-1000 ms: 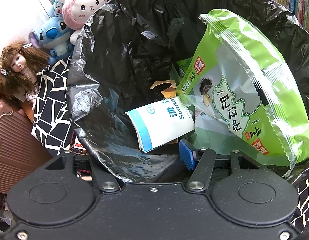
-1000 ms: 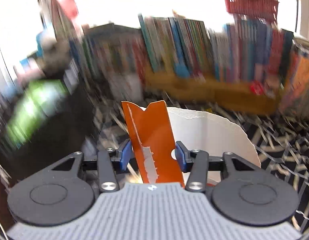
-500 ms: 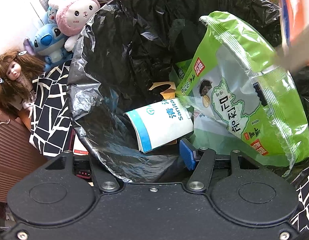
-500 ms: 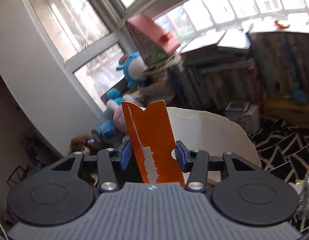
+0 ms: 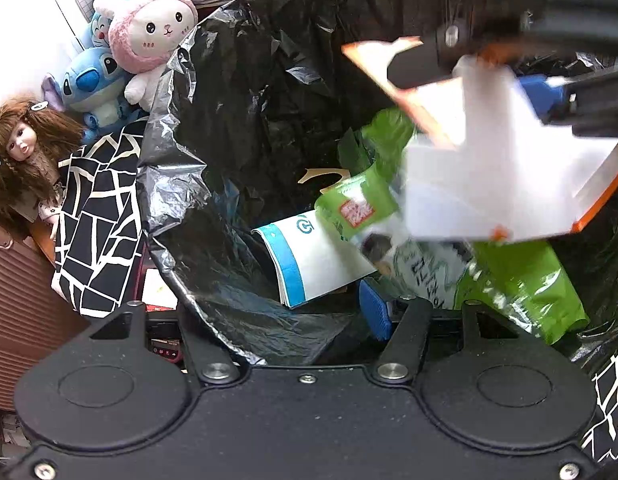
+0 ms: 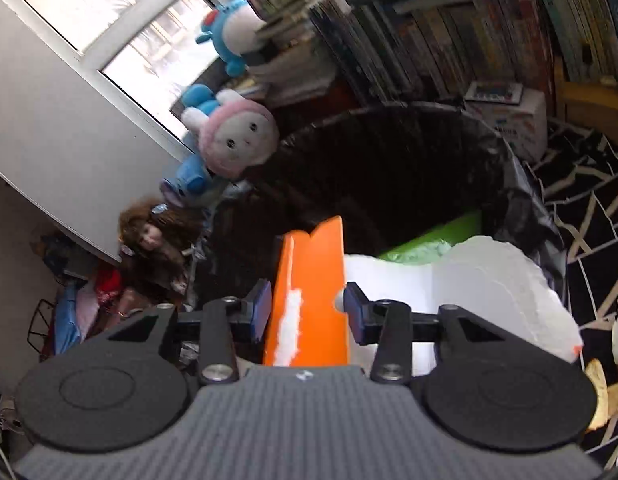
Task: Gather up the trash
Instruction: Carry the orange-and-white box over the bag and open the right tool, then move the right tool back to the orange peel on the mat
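The right tool (image 6: 305, 312) is clamped on a torn orange-and-white carton (image 6: 309, 300); its jaws have just been closing a little further, the orange flap pinched between the blue pads (image 6: 263, 306). In the left wrist view the carton (image 5: 489, 176) hangs blurred over the mouth of the black trash bag (image 5: 237, 120), its white inner face turned toward the camera and the right tool (image 5: 509, 68) above it at the top right.

The left tool (image 5: 309, 312) grips the near rim of the bag: black plastic is gathered between its fingers, one blue pad (image 5: 373, 312) showing inside the rim while the other is hidden behind the film.

Inside the bag lie a green snack packet (image 5: 509, 280), blurred and partly covered by the carton, a white-and-blue paper pack (image 5: 309, 264) leaning against the near wall, and a small tan scrap (image 5: 321, 176) deeper down. The green packet fills much of the right half of the opening, directly under the carton.

Around the bag the space is crowded. A pink-hooded plush rabbit (image 5: 153, 36) and a blue plush (image 5: 89, 84) sit just beside the far left rim, with a brown-haired doll (image 5: 17, 148) lower left. A black-and-white patterned cloth (image 5: 97, 216) drapes against the bag's left side and spreads over the floor on the right in the right wrist view. Stacked books (image 6: 449, 32) stand behind the bag, a white box (image 6: 509, 120) near its far rim, and a window (image 6: 109, 12) lights the left.
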Demonstrator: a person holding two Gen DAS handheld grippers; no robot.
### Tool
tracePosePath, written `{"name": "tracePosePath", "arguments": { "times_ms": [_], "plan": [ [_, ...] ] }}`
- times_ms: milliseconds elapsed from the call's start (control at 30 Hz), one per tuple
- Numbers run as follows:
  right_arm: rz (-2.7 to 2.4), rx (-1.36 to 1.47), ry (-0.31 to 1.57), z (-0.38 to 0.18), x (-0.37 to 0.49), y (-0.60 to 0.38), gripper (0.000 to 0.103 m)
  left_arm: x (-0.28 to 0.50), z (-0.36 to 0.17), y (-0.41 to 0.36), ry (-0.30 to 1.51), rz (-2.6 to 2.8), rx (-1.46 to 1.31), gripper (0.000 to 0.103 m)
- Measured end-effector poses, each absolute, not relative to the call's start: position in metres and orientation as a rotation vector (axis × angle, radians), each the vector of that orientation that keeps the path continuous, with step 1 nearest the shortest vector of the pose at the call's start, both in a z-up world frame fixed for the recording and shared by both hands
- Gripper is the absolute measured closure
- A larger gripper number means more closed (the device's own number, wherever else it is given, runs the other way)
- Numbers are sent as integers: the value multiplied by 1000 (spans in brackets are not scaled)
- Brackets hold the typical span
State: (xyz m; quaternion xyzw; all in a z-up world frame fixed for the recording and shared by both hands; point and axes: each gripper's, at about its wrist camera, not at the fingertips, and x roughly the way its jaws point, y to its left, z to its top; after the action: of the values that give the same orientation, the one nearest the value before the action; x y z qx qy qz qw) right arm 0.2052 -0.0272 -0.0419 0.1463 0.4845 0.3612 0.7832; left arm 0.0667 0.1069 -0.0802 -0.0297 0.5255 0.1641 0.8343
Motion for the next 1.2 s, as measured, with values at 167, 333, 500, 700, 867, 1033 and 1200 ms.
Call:
{"name": "tracePosePath", "arguments": {
  "times_ms": [167,333,500,700,867,1033,1200],
  "plan": [
    [768,295,1074,-47,204,-26,57,67,-80,107,1115,347,-57,45],
    [777,305,1051,-41,203,-28,42,67,-80,107,1116,349,-60,45],
    [791,346,996,-27,200,-39,28,67,-80,108,1115,349,-61,45],
    [783,378,910,-6,194,-57,22,67,-80,108,1113,350,-63,45],
    [715,398,822,10,187,-80,20,67,-80,108,1114,350,-63,45],
    [604,406,743,21,179,-111,19,67,-80,109,1112,351,-64,45],
    [479,404,702,21,172,-143,17,67,-80,109,1112,352,-64,45]
  ]
}}
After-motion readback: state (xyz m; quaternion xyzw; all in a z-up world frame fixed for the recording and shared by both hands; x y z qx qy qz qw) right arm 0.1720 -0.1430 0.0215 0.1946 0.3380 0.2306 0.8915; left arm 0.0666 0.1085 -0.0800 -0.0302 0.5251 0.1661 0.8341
